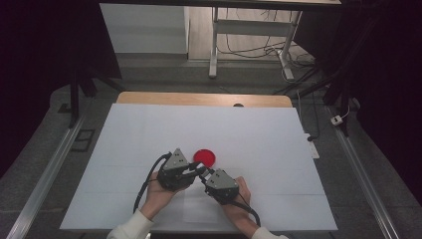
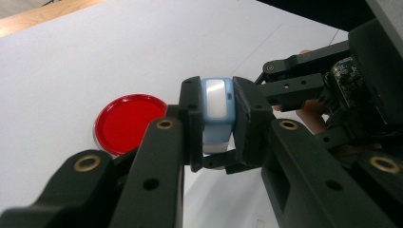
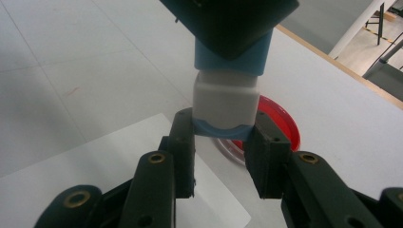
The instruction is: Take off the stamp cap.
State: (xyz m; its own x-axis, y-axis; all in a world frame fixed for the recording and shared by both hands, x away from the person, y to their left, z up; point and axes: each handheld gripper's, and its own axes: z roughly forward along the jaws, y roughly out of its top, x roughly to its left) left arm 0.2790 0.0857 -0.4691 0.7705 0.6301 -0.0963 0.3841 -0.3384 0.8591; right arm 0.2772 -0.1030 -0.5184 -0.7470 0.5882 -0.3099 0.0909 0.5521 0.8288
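A small blue and white block-shaped object is held above the white table, between the two grippers. My left gripper is shut on its blue part, one jaw on each side. In the right gripper view, the object hangs down from the left gripper, and my right gripper closes on its lower white end with the blue rim. A flat red round dish lies on the table just beyond both grippers, partly hidden behind the object in the right gripper view.
A thin white sheet lies on the table under the grippers, near the front edge. A wooden strip runs along the table's far side. Table legs and cables are on the floor beyond it.
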